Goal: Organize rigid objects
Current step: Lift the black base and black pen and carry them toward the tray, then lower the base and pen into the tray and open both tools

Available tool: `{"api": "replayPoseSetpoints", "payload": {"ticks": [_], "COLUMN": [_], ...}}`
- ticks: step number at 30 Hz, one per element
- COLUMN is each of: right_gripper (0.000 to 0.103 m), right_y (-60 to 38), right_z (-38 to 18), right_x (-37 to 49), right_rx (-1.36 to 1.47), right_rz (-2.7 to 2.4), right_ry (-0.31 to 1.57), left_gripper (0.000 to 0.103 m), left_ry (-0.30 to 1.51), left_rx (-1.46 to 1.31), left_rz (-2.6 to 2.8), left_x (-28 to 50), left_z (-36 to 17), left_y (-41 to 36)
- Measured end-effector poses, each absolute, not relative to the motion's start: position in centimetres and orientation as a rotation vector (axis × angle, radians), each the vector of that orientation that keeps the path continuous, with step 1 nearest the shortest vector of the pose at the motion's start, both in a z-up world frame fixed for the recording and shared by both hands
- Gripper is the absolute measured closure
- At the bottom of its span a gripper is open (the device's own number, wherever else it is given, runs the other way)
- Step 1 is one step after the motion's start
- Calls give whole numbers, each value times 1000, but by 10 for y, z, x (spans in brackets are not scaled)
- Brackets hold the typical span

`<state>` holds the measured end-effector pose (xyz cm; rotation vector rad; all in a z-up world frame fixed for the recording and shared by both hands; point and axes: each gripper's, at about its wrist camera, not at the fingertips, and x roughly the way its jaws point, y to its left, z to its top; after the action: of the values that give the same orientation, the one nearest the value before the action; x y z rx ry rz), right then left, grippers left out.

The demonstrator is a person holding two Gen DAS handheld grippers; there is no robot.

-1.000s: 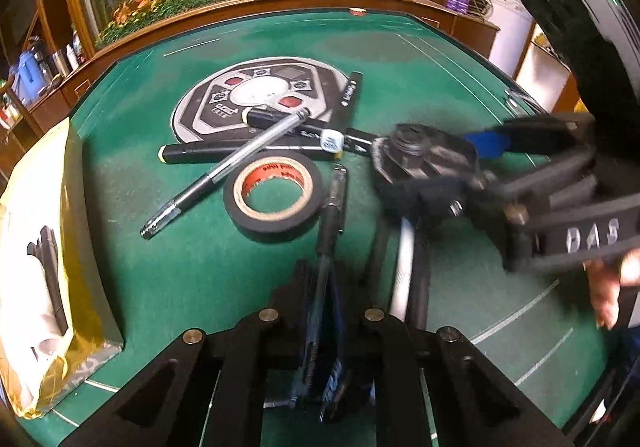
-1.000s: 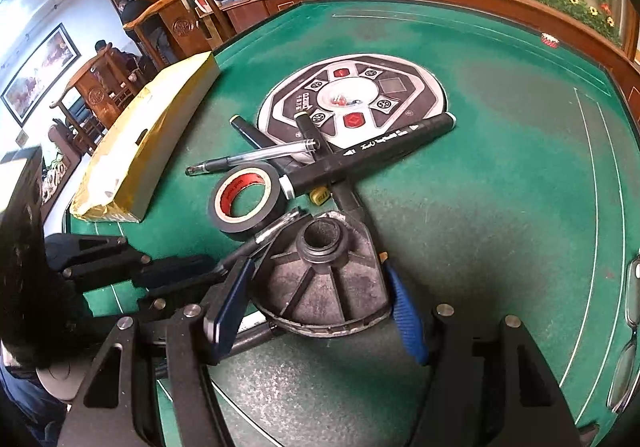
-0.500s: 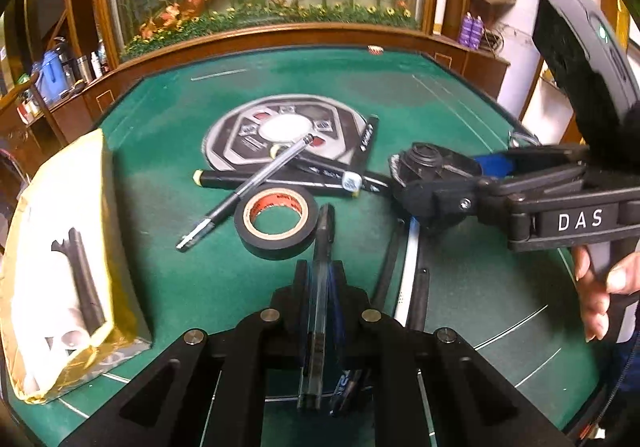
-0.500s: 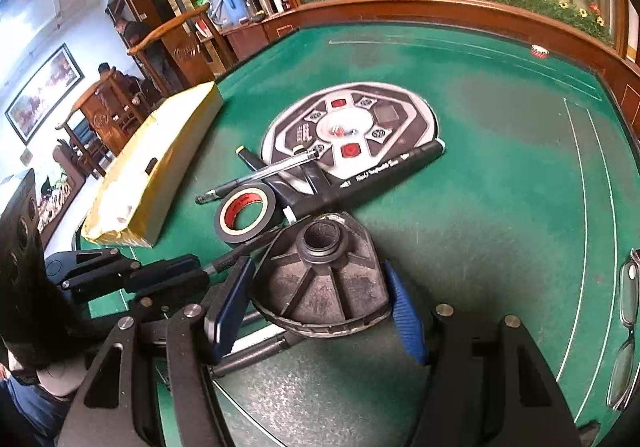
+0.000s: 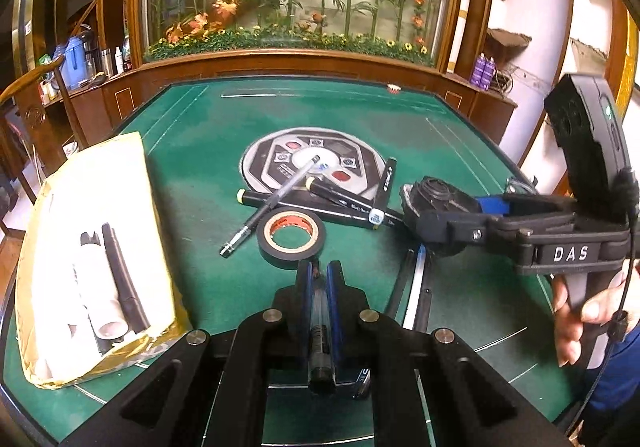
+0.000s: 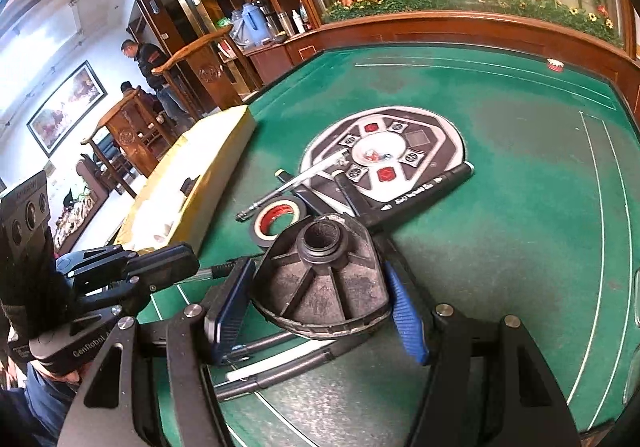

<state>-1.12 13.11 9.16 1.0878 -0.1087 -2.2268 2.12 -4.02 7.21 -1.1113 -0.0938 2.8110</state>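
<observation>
Left gripper [image 5: 319, 279] jaws clamped, right gripper [image 6: 316, 287] jaws wide.

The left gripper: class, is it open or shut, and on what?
Shut. The left gripper has its blue pads pressed on a clear pen that runs lengthwise between them, lifted off the green table.

Mahjong parlour or tearoom: green-felt game table [image 5: 200, 151], carved wooden chairs [image 6: 132, 135].

The table [image 5: 192, 151] wears matt green felt inside a polished wood rim. On it, the tape roll [image 5: 291, 237] looks glossy black, the pen [image 5: 276, 199] clear plastic, and the ribbed part [image 6: 324, 279] dull, dusty black plastic.
</observation>
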Motion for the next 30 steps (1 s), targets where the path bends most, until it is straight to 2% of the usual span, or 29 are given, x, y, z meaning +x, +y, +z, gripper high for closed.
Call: {"api": "replayPoseSetpoints", "payload": {"ticks": [17,30], "right_gripper": [39,38], "right_y": [79,-31], "right_z": [113,138], "right_x": [3,-2], "right_rx": [1021,947], "right_rz": [-2103,-1997], "right_ry": [-112,5], "left_gripper": [96,96], "left_ry": [-304,-453], "left_rx": [-959,-943], "left_rz": [2943,3059], "left_x": [33,35], "left_z": [114,129], "left_y": [-111,-189]}}
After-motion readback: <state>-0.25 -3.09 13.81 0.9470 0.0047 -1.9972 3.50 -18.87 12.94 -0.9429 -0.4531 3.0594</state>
